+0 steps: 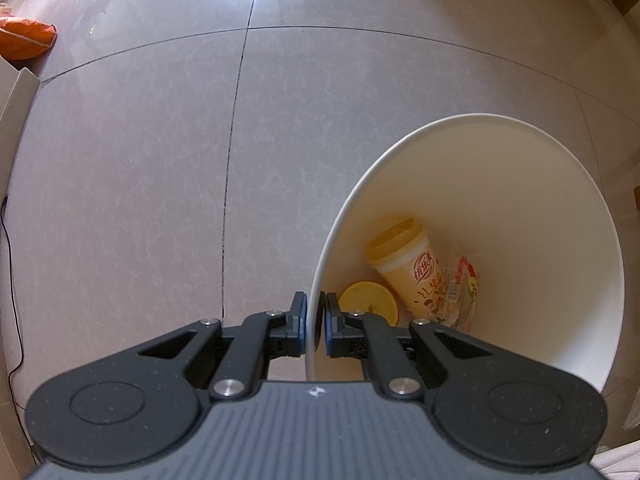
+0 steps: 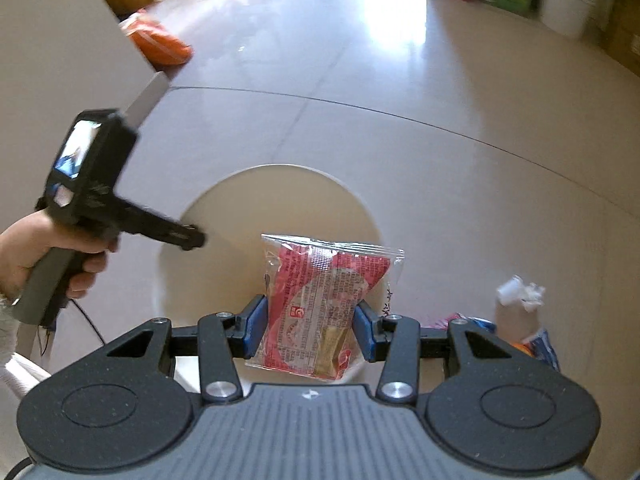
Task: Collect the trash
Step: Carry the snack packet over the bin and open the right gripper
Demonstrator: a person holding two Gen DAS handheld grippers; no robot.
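A: The floor (image 1: 140, 160) was glossy beige tile with dark grout lines, glare at the far end. What stood on it?

B: A white waste bin (image 1: 520, 152). The left tongs (image 1: 315, 316) were pinched shut on its rim, one blue pad inside the wall and one outside.

A: And inside the bin?

B: A yellow milk-tea cup (image 1: 408, 264) lay on its side at the bottom, a round yellow lid (image 1: 368, 300) beside it, and a clear crumpled wrapper (image 1: 460, 284) against the cup.

A: The right tongs?

B: The right tongs (image 2: 310, 330) were narrowed onto a red snack packet in clear film (image 2: 324, 304), which hung between the blue pads in front of the bin's opening (image 2: 280, 200).

A: Anything else nearby?

B: In the right view a hand (image 2: 36, 252) gripped the left tool's handle. A crumpled white paper scrap (image 2: 520, 292) lay on the floor to the right, with more blurred litter just below it. An orange bag (image 2: 160, 44) sat far back.
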